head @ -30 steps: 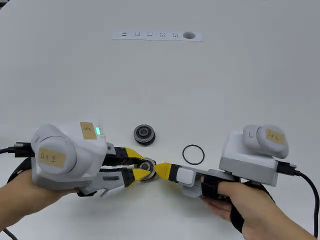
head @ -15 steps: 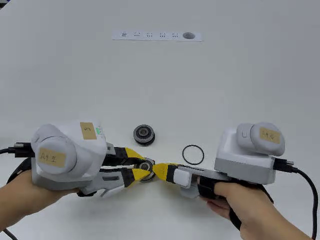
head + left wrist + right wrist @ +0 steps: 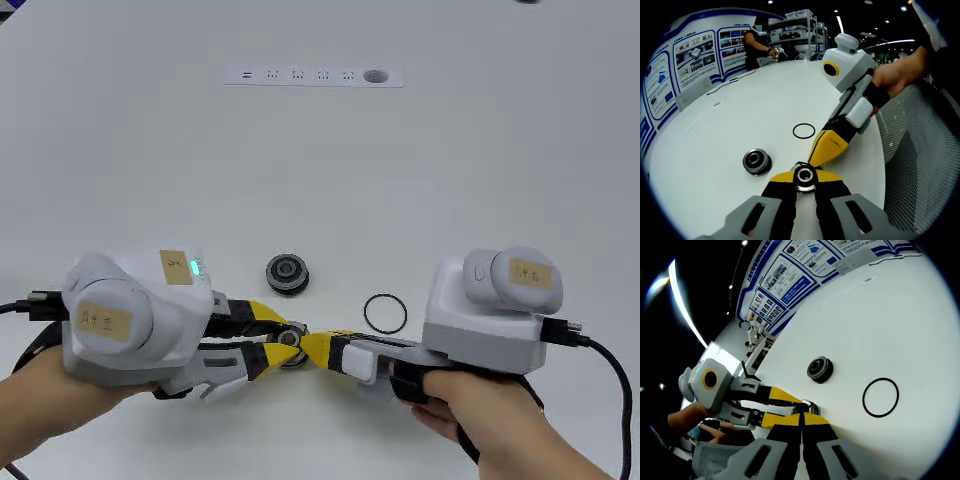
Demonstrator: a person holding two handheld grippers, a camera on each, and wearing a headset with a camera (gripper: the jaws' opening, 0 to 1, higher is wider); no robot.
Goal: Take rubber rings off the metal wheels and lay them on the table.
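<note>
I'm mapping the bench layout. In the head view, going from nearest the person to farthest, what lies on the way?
Gripped wheel → rubber ring → loose wheel → power strip.

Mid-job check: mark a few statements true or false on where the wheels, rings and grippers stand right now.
1. The left gripper is clamped on a wheel. True.
2. Two loose rings lie on the table. False: there is one loose ring.
3. The right gripper has its jaws wide open. False: they are closed together, with the tips at the held wheel's edge.
4. A second wheel sits on the table, apart from both grippers. True.
5. The loose ring lies around the second wheel. False: it lies flat beside it, not touching.
</note>
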